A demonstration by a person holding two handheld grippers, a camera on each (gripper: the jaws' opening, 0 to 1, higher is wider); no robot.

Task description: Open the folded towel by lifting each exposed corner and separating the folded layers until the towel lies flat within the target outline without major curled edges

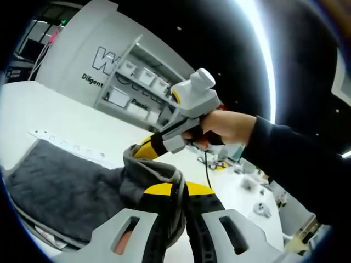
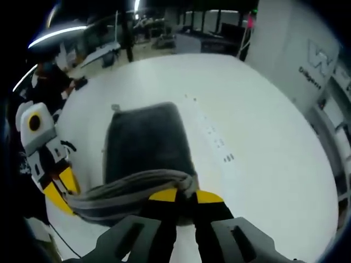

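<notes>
The white table (image 2: 258,126) is filling the frame's middle, the dark grey towel (image 2: 145,142) lying across it. The left gripper (image 1: 178,192) and right gripper (image 2: 184,194) are each pinching a raised towel edge at bottom centre.

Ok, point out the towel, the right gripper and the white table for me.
towel (image 2: 145,145), right gripper view, flat dark middle.
right gripper (image 1: 143,149), left gripper view, yellow jaws on the towel edge.
white table (image 2: 252,131), right gripper view, bare top.

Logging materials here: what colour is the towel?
Dark grey towel, best seen in the right gripper view.
</notes>
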